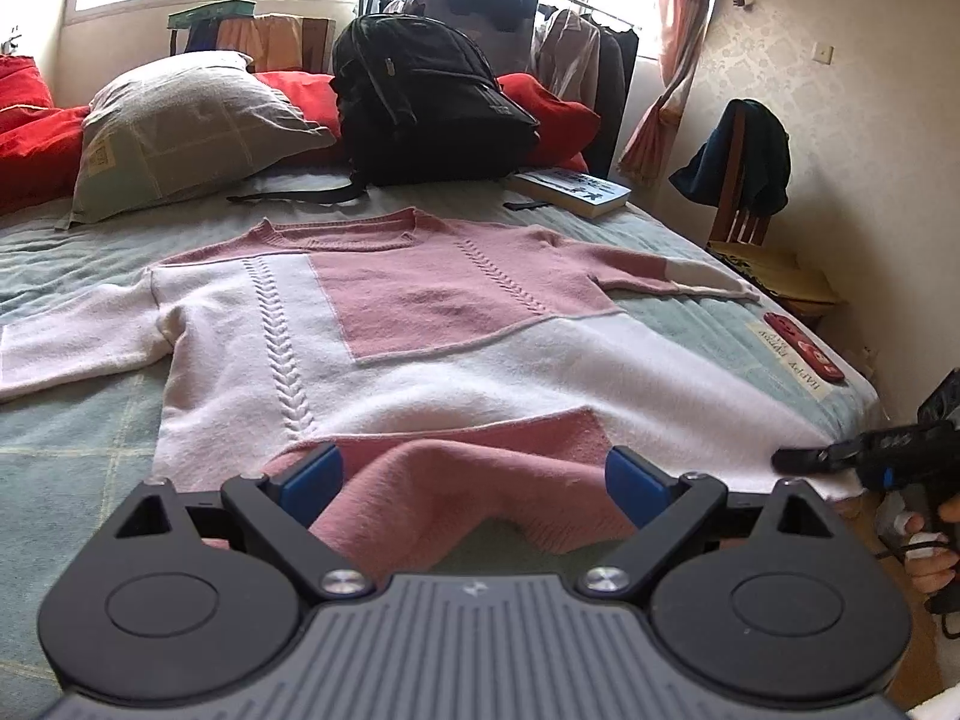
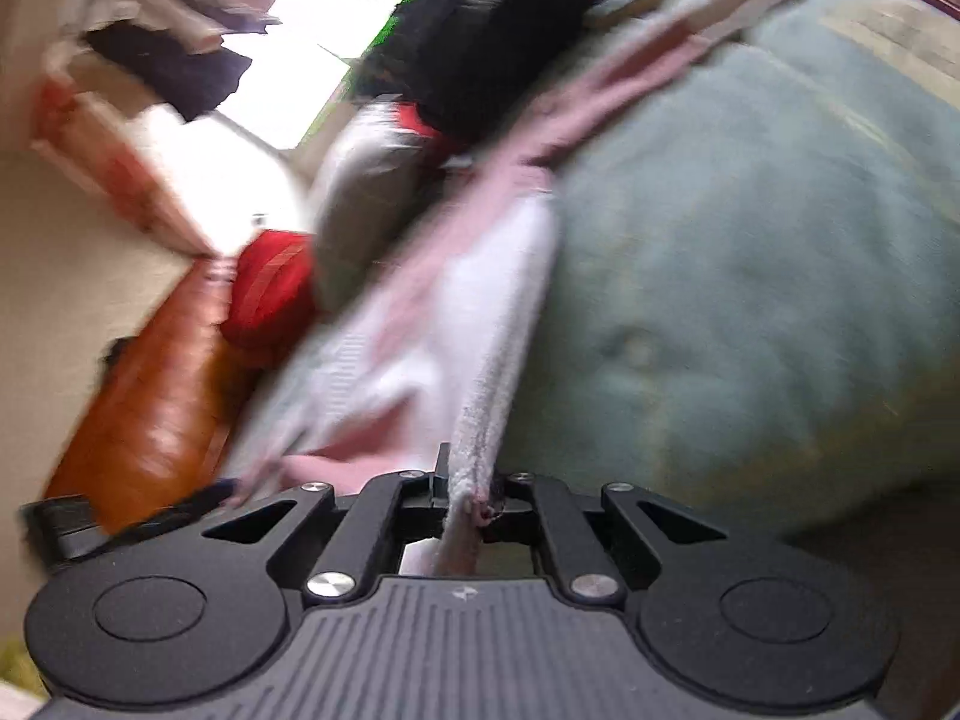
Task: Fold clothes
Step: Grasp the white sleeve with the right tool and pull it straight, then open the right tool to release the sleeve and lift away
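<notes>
Left gripper (image 1: 474, 474): jaws spread, pink hem bunched between, unpinched. Right gripper (image 2: 471, 495): clamped on the hem corner of the pink-and-white knitted sweater (image 1: 384, 324), which is spread flat on the green quilted bed (image 1: 78, 420). No fold is completed; all folds are judged outstanding.

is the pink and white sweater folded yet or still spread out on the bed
Mostly spread. The sweater lies flat on the bed with both sleeves out; only its near hem is bunched, one corner pinched in the right gripper.
</notes>
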The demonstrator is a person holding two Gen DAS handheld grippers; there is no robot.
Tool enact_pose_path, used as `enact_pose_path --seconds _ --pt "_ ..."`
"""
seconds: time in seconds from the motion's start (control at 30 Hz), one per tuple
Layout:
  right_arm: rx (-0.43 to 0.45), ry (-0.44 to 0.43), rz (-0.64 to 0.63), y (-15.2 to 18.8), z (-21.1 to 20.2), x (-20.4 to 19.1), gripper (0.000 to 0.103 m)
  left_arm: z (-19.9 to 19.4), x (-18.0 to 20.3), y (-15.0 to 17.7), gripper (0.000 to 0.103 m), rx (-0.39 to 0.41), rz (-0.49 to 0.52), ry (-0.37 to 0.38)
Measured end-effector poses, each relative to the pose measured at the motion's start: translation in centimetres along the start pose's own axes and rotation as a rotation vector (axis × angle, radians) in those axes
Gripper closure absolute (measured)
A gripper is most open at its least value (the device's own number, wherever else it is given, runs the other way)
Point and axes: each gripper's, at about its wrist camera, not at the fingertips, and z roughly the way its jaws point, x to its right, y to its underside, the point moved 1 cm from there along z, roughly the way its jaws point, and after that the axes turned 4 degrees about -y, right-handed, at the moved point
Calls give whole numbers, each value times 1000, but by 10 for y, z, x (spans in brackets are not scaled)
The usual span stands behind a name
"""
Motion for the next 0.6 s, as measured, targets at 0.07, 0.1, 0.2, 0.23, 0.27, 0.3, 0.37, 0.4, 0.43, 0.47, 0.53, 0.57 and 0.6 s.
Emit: enact_pose_path --seconds 0.07,0.1,0.2,0.23,0.27,0.3,0.37,0.4,0.43,0.47,0.53,0.57,0.6 --pt "-17 52 30 3 3 9 90 -2 -1 1 9 -3 4 -8" --pt "-11 80 25 3 2 9 88 -3 -2 2 9 -4 6 -12" --pt "31 149 -38 1 -7 1 85 -10 -5 5 9 -19 23 -39" --pt "53 158 -58 -2 -12 -2 85 -11 -7 7 9 -28 28 -45" --pt "70 162 -78 -4 -17 -6 83 -13 -8 10 9 -37 32 -52" --pt "86 165 -103 -6 -20 -11 80 -15 -10 12 9 -47 36 -58" --pt "90 154 -160 -7 -21 -24 71 -18 -10 17 9 -68 44 -46" --pt "90 147 -188 -8 -21 -30 70 -20 -10 20 9 -79 48 -39" --pt "67 117 -219 -7 -15 -39 67 -22 -9 23 9 -88 56 -30" --pt "43 87 -249 -6 -10 -47 64 -22 -8 26 9 -102 63 -13" --pt "-3 28 -309 -4 2 -64 63 -22 -5 33 9 -130 73 17" --pt "-28 -3 -338 -3 8 -73 63 -20 -3 37 9 -144 75 29" --pt "-66 -40 -360 0 17 -81 63 -19 -2 41 9 -159 77 41"
